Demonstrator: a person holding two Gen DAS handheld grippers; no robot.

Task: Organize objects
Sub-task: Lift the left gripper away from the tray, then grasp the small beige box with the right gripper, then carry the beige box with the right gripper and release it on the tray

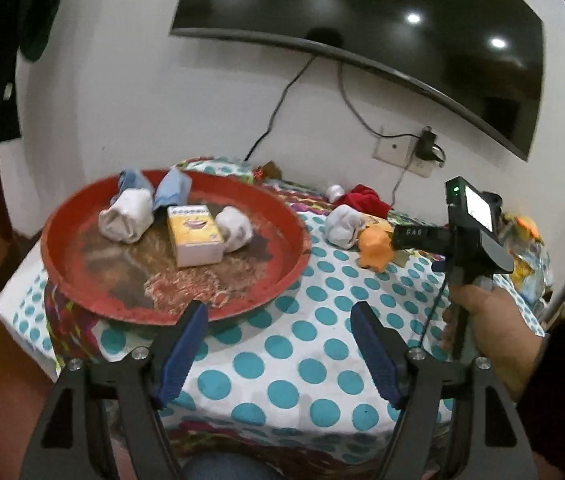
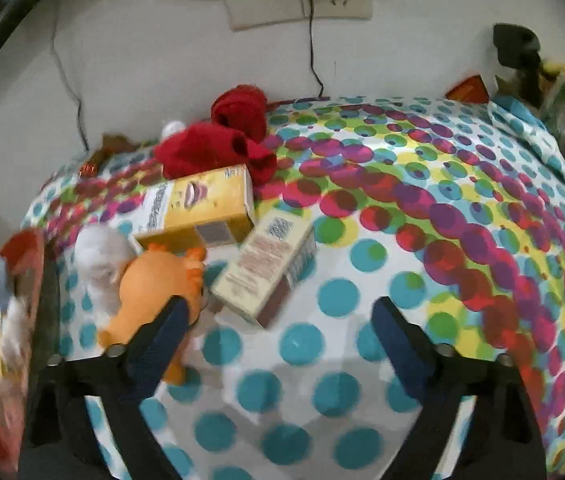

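The left gripper (image 1: 278, 344) hangs with its blue-padded jaws standing wide and nothing between them, over the polka-dot cloth of the surface (image 1: 302, 364), just this side of the round red metal tray (image 1: 82, 276). In that tray lie a yellow-and-white carton (image 1: 194, 236), two rolled white socks (image 1: 126, 216) and blue rolled cloths (image 1: 170, 188).

The right gripper (image 2: 278, 320) is likewise parted and empty, tipped down at the cloth. A cream cardboard box (image 2: 266, 268) lies tilted just beyond its tips, between the jaws' line but untouched. An orange plush toy (image 2: 154, 284) sits against the left finger (image 2: 166, 332), with a second yellow carton (image 2: 202, 204) and a red knitted bundle (image 2: 222, 140) farther back by the wall.
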